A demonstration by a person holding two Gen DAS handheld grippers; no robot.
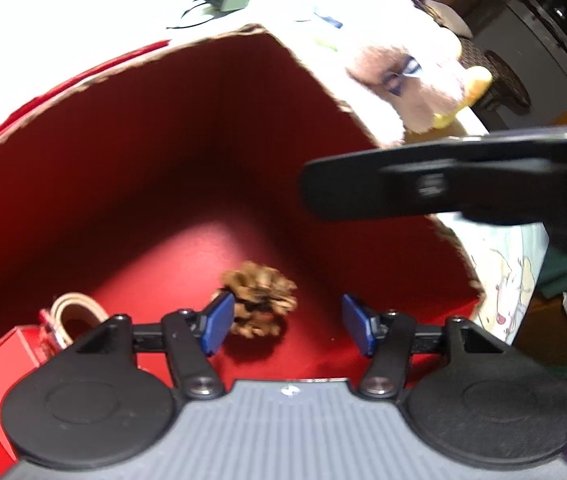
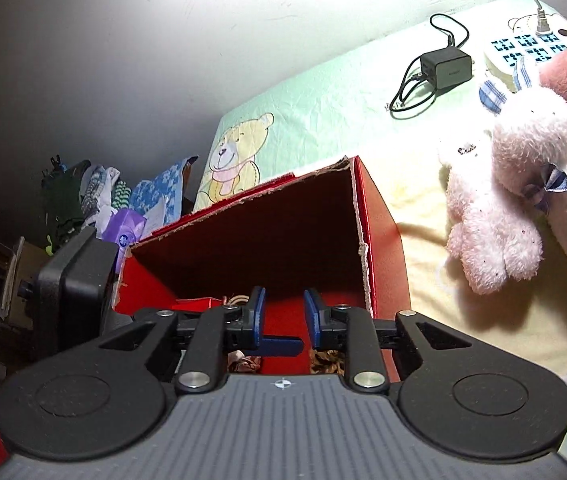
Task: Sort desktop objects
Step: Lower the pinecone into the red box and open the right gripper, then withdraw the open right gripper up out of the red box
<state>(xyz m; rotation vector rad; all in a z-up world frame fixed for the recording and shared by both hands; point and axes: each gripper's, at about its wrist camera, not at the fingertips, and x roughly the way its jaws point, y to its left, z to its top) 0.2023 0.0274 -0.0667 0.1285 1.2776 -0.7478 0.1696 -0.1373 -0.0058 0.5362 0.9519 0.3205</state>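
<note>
Left hand-held gripper [image 1: 287, 326] hung inside the red box [image 1: 163, 152], jaws wide open, nothing held. Pinecone [image 1: 259, 298] sat on the box floor, touching the left pad [image 1: 217, 328], with bare floor out to the right pad. Coiled cable [image 1: 77, 312] and small red carton [image 1: 3, 372] tucked in the near-left corner. Ragged cardboard rim all round, top open. Right hand-held gripper [image 2: 283, 316] hovered over the near rim, jaws partly apart and empty. Plush bunny [image 2: 523, 184] lay just right of the box on the bed [image 2: 323, 100], charger [image 2: 445, 68] further back. Plenty of free sheet between.
</note>
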